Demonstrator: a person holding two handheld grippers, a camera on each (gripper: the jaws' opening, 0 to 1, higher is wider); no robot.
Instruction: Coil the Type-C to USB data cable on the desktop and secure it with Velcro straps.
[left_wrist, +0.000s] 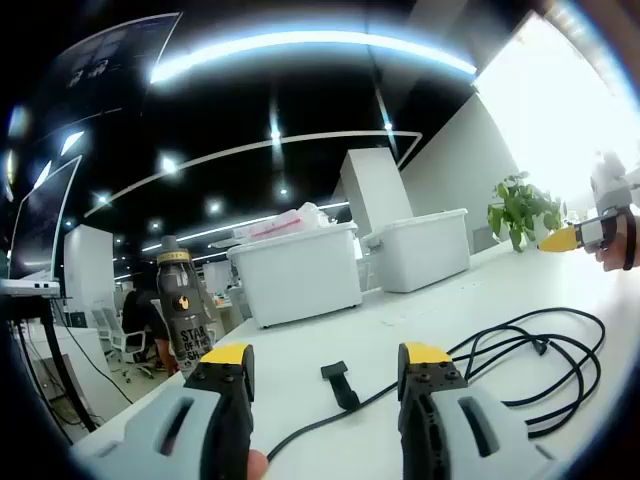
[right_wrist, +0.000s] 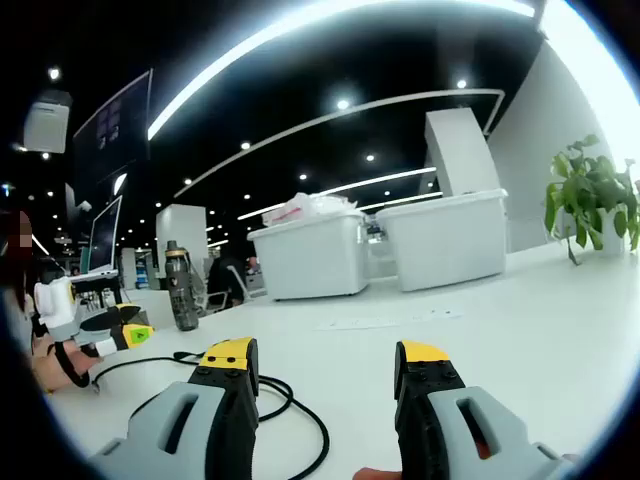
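A black data cable (left_wrist: 530, 350) lies in loose loops on the white desktop (left_wrist: 420, 310), its tail running toward my left gripper (left_wrist: 326, 356). A short black Velcro strap (left_wrist: 340, 384) rests on the desk between the left jaws, which stand wide apart with nothing held. In the right gripper view the cable (right_wrist: 290, 395) curls just left of my right gripper (right_wrist: 326, 352), which is open and empty. The right gripper (left_wrist: 585, 236) enters the left gripper view at the far right, held by a hand. The left gripper (right_wrist: 110, 335) appears at the left of the right gripper view.
Two white lidded bins (left_wrist: 300, 270) (left_wrist: 422, 248) stand at the back of the desk. A dark bottle (left_wrist: 187, 305) is upright at the left, also visible as the bottle (right_wrist: 181, 285). A potted plant (left_wrist: 520, 210) sits at the far right. Monitors (right_wrist: 105, 235) stand off to the left.
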